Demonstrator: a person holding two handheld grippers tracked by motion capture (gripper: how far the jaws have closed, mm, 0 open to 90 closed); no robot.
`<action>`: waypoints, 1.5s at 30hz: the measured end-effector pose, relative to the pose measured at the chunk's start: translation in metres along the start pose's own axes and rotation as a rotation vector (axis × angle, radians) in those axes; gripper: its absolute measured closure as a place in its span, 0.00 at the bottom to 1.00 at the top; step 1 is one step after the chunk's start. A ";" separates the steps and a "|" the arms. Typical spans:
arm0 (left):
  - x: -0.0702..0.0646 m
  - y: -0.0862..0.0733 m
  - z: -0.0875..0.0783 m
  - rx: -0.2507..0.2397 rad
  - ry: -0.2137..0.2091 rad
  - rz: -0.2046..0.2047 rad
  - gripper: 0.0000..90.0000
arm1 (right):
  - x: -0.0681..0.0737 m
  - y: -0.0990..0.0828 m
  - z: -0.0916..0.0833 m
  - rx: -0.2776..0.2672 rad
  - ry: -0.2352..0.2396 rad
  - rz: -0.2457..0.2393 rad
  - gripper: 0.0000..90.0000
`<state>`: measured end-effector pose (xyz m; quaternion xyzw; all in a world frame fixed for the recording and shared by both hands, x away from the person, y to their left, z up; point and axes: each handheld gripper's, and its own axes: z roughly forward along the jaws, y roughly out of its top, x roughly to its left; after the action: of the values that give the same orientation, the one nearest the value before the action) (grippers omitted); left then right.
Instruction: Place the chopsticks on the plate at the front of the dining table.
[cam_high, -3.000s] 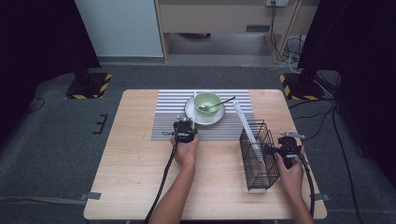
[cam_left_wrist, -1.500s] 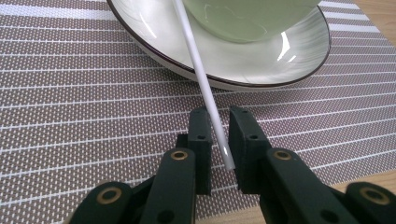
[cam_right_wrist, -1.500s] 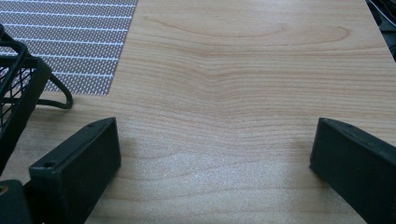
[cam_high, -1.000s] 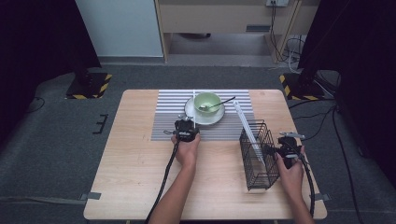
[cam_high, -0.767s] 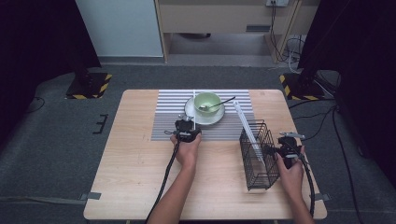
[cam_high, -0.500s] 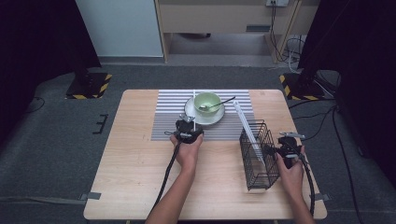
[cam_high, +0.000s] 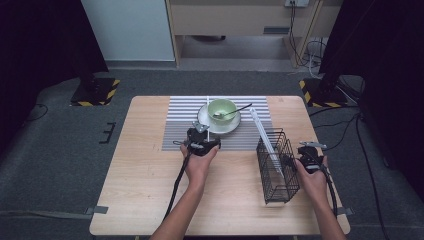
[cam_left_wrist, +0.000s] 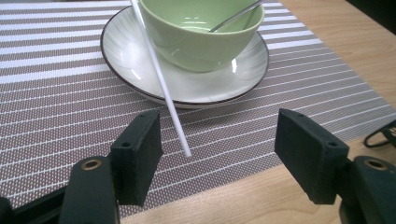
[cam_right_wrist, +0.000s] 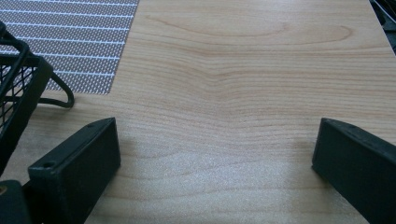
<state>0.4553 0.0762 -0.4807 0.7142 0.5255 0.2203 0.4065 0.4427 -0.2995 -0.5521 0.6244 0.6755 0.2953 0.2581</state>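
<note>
Left gripper (cam_high: 200, 134): seen from the high view it sits at 7 o'clock from the green bowl, at the near edge of the striped mat, held in the person's left hand (cam_high: 199, 162). Its jaws have just been opening and stand apart; in the left gripper view the white chopstick lies between them with a clear gap on each side, touched by neither.

White chopstick (cam_left_wrist: 161, 79): in the left gripper view it leans on the saucer's rim, running from 12 o'clock down past the bowl's wall to a tip resting on the mat.

Green bowl (cam_high: 222, 108): upright on the white saucer (cam_high: 231, 126), at the far middle of the mat, with a metal spoon (cam_high: 235, 110) in it, handle pointing to 2 o'clock.

Striped mat (cam_high: 178, 125): flat on the far half of the wooden table (cam_high: 145, 200).

Right gripper (cam_high: 295, 159): at 3 o'clock from the black wire basket (cam_high: 277, 167), just beside its wall. In the right gripper view its jaws gape wide over bare wood, nothing between them.

Second white chopstick (cam_high: 263, 140): slanting in the basket, upper end toward 11 o'clock over the mat.
</note>
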 end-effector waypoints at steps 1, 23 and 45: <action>0.000 0.001 -0.002 -0.001 -0.005 0.004 0.31 | -0.001 -0.001 -0.001 0.001 0.008 -0.008 0.01; 0.003 0.004 -0.033 0.001 -0.145 0.096 0.09 | -0.011 0.093 -0.110 -0.119 0.227 -0.215 0.36; 0.000 -0.004 -0.045 -0.012 -0.188 0.152 0.10 | 0.093 0.137 -0.115 -0.167 0.396 -0.355 0.73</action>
<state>0.4194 0.0927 -0.4586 0.7669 0.4280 0.1857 0.4406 0.4471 -0.2095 -0.3717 0.4030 0.7849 0.4165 0.2191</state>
